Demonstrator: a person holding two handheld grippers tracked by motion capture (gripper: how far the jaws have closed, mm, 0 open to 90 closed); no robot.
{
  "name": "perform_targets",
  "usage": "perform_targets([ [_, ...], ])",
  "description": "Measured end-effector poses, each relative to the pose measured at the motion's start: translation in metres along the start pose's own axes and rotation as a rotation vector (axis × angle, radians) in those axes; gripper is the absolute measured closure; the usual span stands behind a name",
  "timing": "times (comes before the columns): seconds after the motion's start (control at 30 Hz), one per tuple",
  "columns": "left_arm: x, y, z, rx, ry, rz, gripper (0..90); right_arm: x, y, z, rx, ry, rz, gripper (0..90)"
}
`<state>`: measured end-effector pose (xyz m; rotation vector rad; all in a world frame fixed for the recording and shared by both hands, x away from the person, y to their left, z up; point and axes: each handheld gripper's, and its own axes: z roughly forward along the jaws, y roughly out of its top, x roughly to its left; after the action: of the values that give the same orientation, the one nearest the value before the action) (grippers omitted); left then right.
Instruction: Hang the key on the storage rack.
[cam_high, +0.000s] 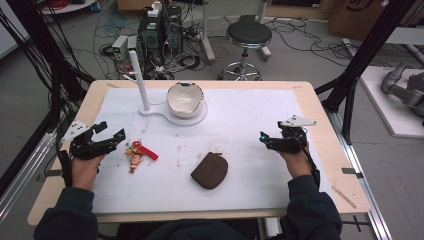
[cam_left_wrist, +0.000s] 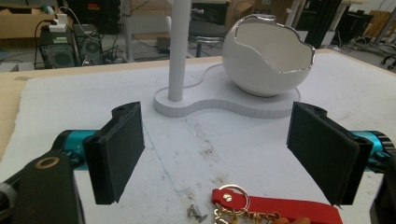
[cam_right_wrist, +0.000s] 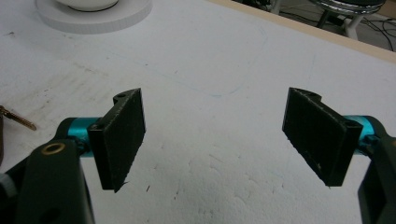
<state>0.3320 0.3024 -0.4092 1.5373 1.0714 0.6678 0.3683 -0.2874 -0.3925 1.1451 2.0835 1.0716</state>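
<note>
White foam-like sheet (cam_high: 240, 130), scuffed and faintly stained, covers most of my pale wooden worktop (cam_high: 320, 125). I take the glossy white egg-shaped ceramic bowl (cam_high: 184, 99) as my landmark: its rim is jagged like a cracked shell, it sits on a flat white rounded base (cam_high: 172, 117), and what lies inside it I cannot tell. Just to the bowl's left, on the same base, stands a slim white upright post (cam_high: 139, 80).

Nearer me than the bowl, and a little to its right, lies a brown, soft-looking rounded pouch (cam_high: 210, 170). Nearer me and to the bowl's left lies a red strap keychain with a gold ring and a small figure charm (cam_high: 136, 152).

My left tongs (cam_high: 111, 135) sit well left of the bowl, just beside the keychain, black padded jaws spread wide with nothing between them. My right tongs (cam_high: 264, 138) are well right of the bowl, jaws likewise wide apart and holding nothing, over bare sheet.
</note>
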Motion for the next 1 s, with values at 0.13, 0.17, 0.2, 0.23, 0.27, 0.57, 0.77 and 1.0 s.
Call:
perform_targets([
  [0.13, 0.0, 0.0, -0.002, -0.006, 0.01, -0.004, 18.9, -0.002, 0.0, 0.0, -0.006, 0.007, 0.014, 21.6],
  [0.17, 0.0, 0.0, -0.001, -0.006, 0.012, -0.004, 18.9, -0.003, 0.0, 0.0, -0.007, 0.009, 0.02, 21.5],
  [0.2, 0.001, 0.0, -0.001, -0.003, 0.014, -0.004, 18.9, -0.003, 0.0, 0.0, -0.007, 0.009, 0.02, 21.5],
  [0.23, 0.001, 0.0, -0.001, -0.003, 0.015, -0.008, 18.9, -0.004, -0.001, 0.0, -0.01, 0.012, 0.028, 21.5],
  [0.27, 0.002, 0.0, -0.001, -0.001, 0.018, -0.01, 18.9, -0.005, -0.001, 0.0, -0.009, 0.014, 0.034, 21.5],
  [0.57, -0.002, -0.002, -0.004, 0.042, 0.02, -0.014, 19.8, -0.001, -0.002, 0.001, 0.005, 0.005, 0.015, 21.6],
  [0.77, -0.016, -0.013, -0.001, 0.171, 0.02, -0.03, 20.9, 0.001, -0.001, -0.001, -0.005, 0.005, 0.01, 21.6],
  [1.0, -0.037, -0.023, 0.005, 0.307, 0.036, 0.002, 23.8, -0.001, -0.002, 0.004, 0.011, 0.014, 0.017, 21.7],
])
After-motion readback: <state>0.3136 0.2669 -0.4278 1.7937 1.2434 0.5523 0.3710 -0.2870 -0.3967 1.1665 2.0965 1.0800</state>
